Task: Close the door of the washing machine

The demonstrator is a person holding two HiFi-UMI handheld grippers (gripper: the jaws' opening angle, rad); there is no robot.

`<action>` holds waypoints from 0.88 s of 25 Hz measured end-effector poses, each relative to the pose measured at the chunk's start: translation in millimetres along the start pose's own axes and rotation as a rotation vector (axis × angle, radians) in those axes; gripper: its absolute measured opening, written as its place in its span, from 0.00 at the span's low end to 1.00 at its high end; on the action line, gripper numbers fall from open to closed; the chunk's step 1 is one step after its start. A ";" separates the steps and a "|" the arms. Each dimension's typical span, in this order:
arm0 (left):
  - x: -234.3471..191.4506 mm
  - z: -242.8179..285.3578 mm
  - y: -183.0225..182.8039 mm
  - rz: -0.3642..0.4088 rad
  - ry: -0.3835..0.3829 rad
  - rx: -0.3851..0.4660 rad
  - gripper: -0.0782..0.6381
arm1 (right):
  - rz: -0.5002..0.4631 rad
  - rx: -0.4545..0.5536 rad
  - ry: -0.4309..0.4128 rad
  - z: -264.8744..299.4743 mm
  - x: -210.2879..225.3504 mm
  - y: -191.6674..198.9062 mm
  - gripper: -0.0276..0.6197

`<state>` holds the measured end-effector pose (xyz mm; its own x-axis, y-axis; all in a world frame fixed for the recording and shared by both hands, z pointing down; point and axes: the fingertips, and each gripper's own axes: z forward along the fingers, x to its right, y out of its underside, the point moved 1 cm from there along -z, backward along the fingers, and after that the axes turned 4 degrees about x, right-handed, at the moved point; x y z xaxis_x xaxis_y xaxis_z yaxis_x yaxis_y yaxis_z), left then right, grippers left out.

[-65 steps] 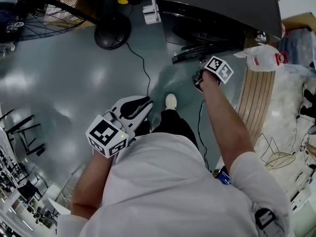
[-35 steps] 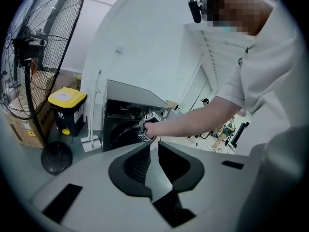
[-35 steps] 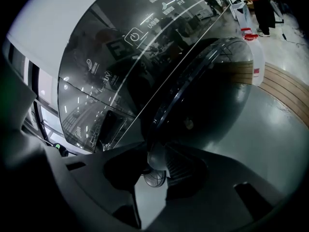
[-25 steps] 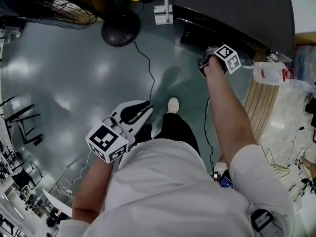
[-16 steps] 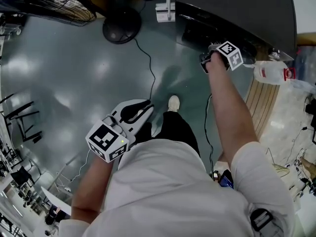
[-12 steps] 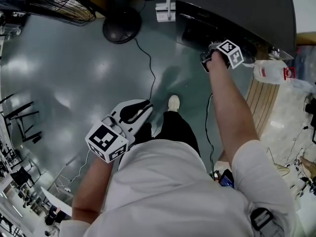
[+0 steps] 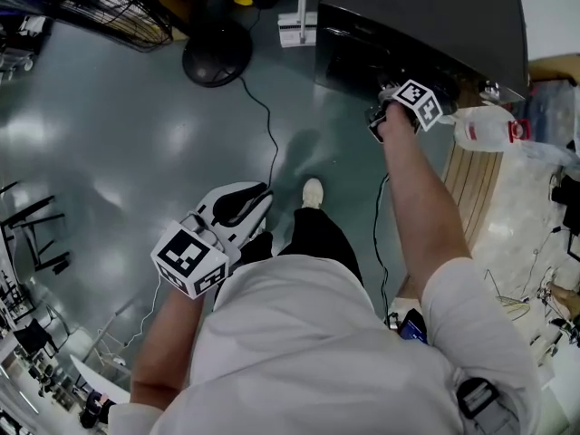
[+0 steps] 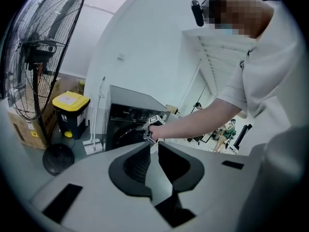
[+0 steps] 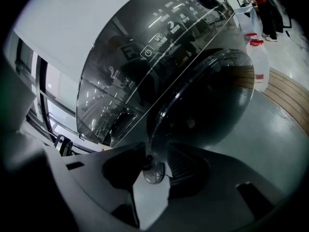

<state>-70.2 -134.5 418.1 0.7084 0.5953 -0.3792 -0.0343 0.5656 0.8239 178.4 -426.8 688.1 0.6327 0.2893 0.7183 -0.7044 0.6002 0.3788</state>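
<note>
The dark washing machine [image 7: 426, 16] stands at the top right of the head view. Its round glass door [image 9: 212, 100] lies back against the front panel, as far as the right gripper view shows. My right gripper [image 7: 379, 109] is at the machine's front, arm stretched out. Its jaws have just been opening, and the right gripper [image 9: 155, 151] stands open with the door's rim at its tips, the pads apart from it. My left gripper [image 7: 261, 194] hangs over the floor, far from the machine. The left gripper [image 8: 154, 146] is shut with nothing in it.
A big floor fan [image 7: 82, 7] and its round base [image 7: 216, 57] stand at the left, with a cable [image 7: 270, 143] running across the grey floor. A plastic jug [image 7: 485, 127] sits on a wooden platform [image 7: 471, 188] right of the machine. A yellow-lidded bin [image 8: 70, 100] stands beside it.
The door, sticking out from the machine earlier, now lies against its front. My right gripper has moved with it up to the machine. The left gripper has barely shifted.
</note>
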 end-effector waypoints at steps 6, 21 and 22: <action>3.2 -14.3 -2.4 0.033 0.045 0.017 0.19 | -0.142 -0.048 0.005 -44.8 -1.7 24.1 0.27; 20.6 -66.7 10.7 0.091 0.162 0.043 0.19 | -0.530 -0.189 -0.058 -212.9 -23.4 140.0 0.25; 21.7 -71.7 12.5 0.094 0.167 0.044 0.19 | -0.543 -0.191 -0.064 -225.2 -25.7 148.6 0.24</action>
<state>-105.8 -73.6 389.9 0.5762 0.7331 -0.3613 -0.0617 0.4798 0.8752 129.9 -177.1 594.5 0.8626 -0.1400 0.4860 -0.2095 0.7757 0.5953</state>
